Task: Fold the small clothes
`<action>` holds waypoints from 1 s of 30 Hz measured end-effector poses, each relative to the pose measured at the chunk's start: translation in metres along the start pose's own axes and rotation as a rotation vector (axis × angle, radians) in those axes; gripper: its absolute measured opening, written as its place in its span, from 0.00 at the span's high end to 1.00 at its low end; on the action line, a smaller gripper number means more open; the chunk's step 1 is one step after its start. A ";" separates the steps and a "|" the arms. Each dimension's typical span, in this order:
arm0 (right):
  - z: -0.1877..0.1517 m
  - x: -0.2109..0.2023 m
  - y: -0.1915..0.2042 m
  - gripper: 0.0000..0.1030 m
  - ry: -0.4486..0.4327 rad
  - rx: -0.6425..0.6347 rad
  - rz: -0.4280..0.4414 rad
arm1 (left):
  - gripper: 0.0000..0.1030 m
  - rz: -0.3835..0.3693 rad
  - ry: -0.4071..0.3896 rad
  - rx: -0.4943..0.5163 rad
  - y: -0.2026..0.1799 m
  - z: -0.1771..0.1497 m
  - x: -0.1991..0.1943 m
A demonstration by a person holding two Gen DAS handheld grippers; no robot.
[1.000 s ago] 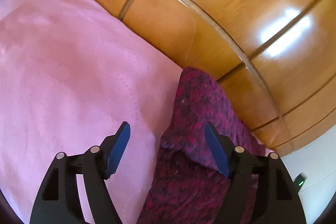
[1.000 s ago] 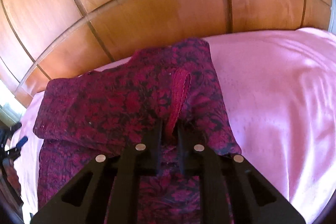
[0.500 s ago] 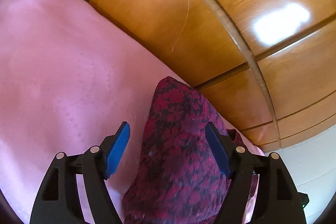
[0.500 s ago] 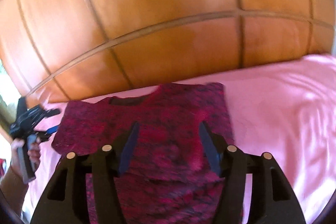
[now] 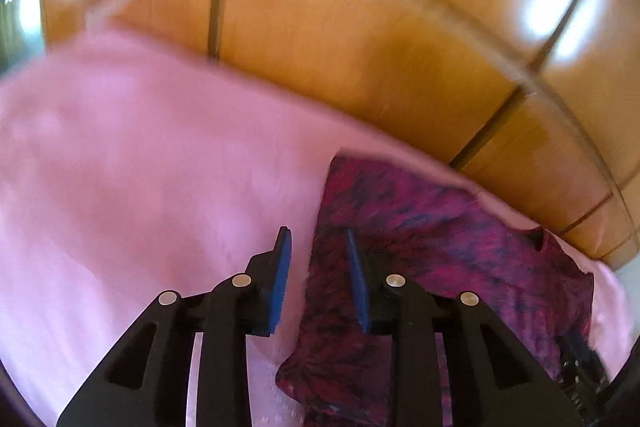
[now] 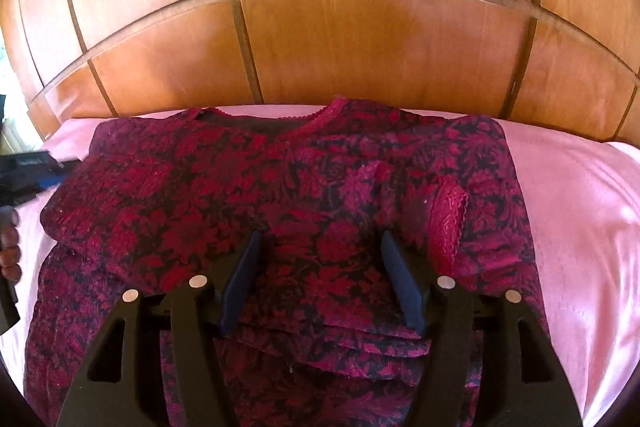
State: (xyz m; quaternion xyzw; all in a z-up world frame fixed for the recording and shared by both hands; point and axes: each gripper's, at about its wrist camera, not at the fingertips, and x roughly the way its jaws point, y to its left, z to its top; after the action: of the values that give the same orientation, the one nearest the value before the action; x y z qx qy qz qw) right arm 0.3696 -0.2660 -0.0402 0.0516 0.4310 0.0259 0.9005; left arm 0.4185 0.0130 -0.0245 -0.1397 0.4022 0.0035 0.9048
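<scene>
A dark red flowered top [image 6: 320, 187] lies flat on a pink sheet [image 6: 580, 207], neckline toward the headboard and both sleeves folded inward. A lace-trimmed cuff [image 6: 450, 219] rests on its right half. My right gripper [image 6: 322, 239] hovers open over the middle of the top, nothing between its pads. In the blurred left wrist view the top [image 5: 440, 227] lies to the right. My left gripper [image 5: 318, 239] is over its left edge with jaws closing. That edge shows in the gap, and the pads do not press on it.
A glossy wooden headboard [image 6: 360, 47] rises right behind the top and shows as headboard [image 5: 360, 47] in the left wrist view. Pink sheet [image 5: 140, 167] stretches to the left. A person's hand [image 6: 8, 243] holding the left gripper's handle shows at the left border.
My right gripper let go of the lace cuff, opened and drew back, leaving the sleeve folded on the top. My left gripper swung to the top's left edge and its jaws narrowed.
</scene>
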 end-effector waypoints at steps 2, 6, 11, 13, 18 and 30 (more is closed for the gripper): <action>0.001 -0.001 0.000 0.39 -0.007 0.002 -0.001 | 0.60 -0.041 -0.041 0.073 -0.014 0.000 -0.012; -0.002 -0.001 -0.001 0.39 -0.016 0.001 -0.004 | 0.60 -0.051 0.051 0.151 -0.034 -0.009 0.010; -0.004 -0.002 -0.002 0.39 -0.023 0.000 -0.003 | 0.58 -0.010 0.073 0.140 -0.037 -0.024 0.027; -0.004 -0.002 -0.002 0.38 -0.023 0.002 -0.001 | 0.58 0.008 0.064 0.148 -0.040 -0.027 0.015; -0.003 -0.008 -0.001 0.34 -0.034 -0.003 -0.002 | 0.36 -0.033 -0.011 0.143 -0.041 -0.044 -0.043; -0.039 -0.080 -0.008 0.05 0.015 0.007 0.013 | 0.36 -0.053 -0.061 0.253 -0.032 -0.125 -0.128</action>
State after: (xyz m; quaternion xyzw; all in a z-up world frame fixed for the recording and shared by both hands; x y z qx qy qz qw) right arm 0.2891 -0.2783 -0.0037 0.0573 0.4376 0.0307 0.8968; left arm 0.2445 -0.0366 -0.0029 -0.0347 0.3677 -0.0667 0.9269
